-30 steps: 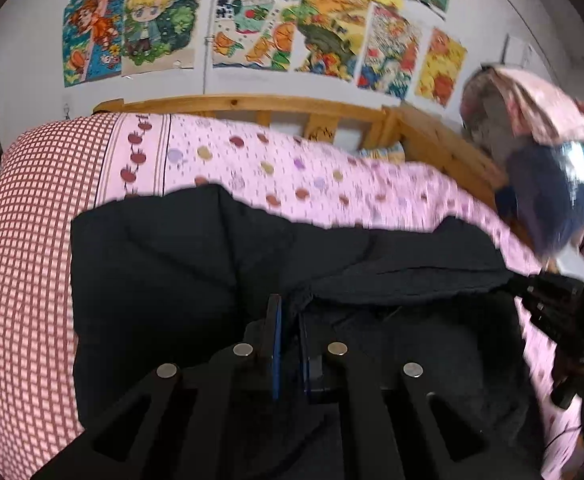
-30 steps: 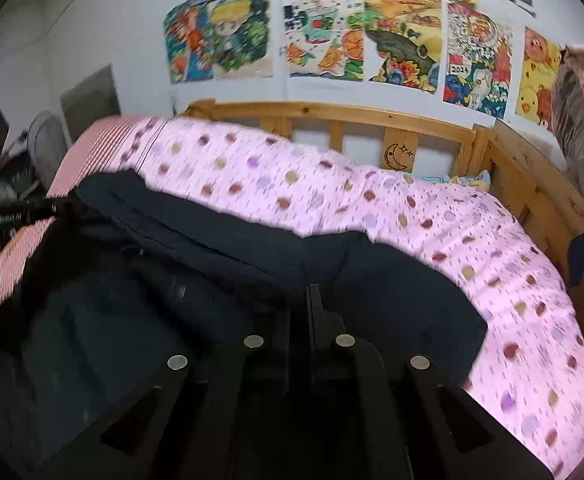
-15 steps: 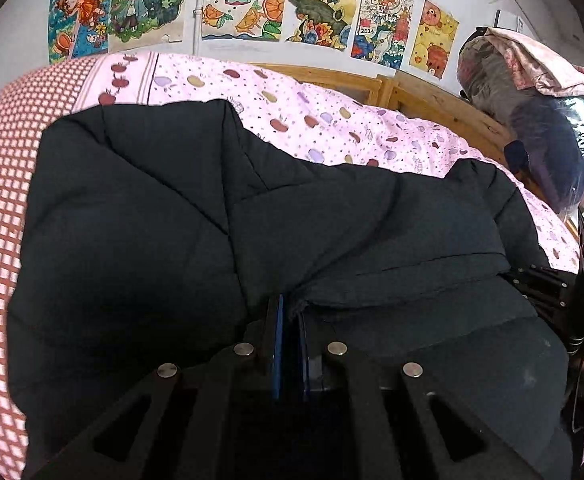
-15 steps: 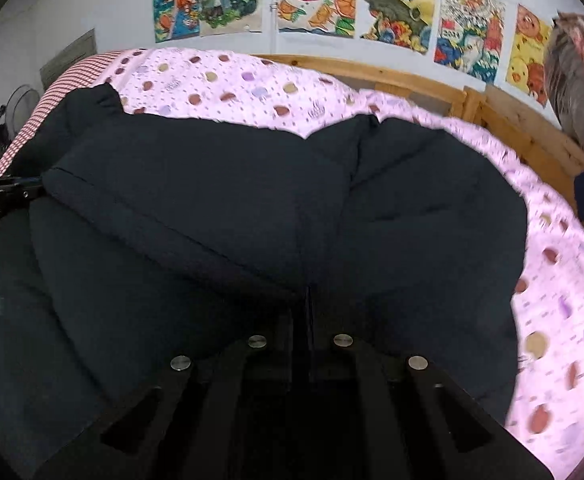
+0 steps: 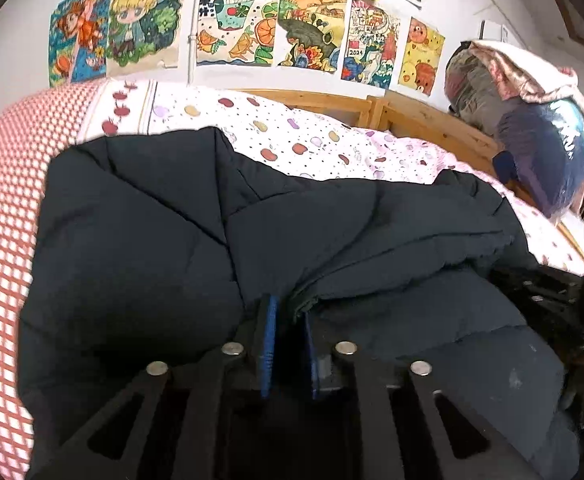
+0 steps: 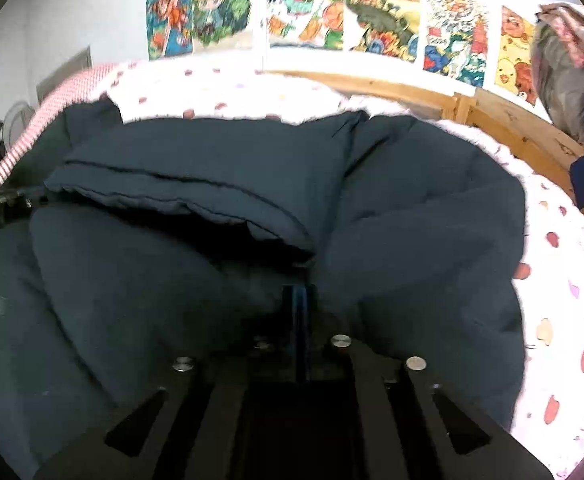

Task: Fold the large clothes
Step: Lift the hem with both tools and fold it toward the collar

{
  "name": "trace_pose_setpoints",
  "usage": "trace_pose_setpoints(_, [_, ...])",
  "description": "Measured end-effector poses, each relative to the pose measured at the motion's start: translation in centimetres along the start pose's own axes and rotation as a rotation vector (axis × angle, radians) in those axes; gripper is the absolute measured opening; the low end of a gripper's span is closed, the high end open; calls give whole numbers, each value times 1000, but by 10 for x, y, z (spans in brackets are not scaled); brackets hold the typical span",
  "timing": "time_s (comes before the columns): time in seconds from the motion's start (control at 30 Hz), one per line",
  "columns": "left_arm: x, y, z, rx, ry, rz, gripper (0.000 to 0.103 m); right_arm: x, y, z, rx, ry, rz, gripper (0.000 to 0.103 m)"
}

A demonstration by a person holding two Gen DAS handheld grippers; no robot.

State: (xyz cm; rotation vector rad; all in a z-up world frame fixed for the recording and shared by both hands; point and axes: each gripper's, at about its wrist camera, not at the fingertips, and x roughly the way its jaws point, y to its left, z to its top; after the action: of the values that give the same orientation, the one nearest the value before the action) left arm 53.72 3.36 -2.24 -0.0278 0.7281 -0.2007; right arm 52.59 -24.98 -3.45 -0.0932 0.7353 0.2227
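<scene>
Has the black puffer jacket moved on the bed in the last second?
Yes. The black puffer jacket has been carried away from the camera over the pink dotted bedsheet, toward the wooden headboard, and laid down flatter.

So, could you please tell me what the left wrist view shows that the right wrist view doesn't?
Only left wrist: the left tongs opening, jacket hem between them, and a blue bundle. Only right wrist: the right tongs shut on the jacket, plus a grey wall panel. Both: the dark jacket, the pink bed sheet, the wooden frame, the drawings.
</scene>
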Motion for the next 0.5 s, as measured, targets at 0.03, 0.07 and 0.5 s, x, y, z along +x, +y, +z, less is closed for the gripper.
trace_pose_setpoints(0.03, [-3, -2, 1, 11, -3, 25, 31, -9, -3, 1, 9, -15, 5, 17])
trace_pose_setpoints(0.07, [-6, -3, 2, 15, -11, 32, 39, -15, -5, 1, 13, -25, 9, 22])
trace_pose_setpoints(0.5, [-38, -2, 67, -52, -245, 30, 57, -64, -29, 66, 93, -212, 39, 34])
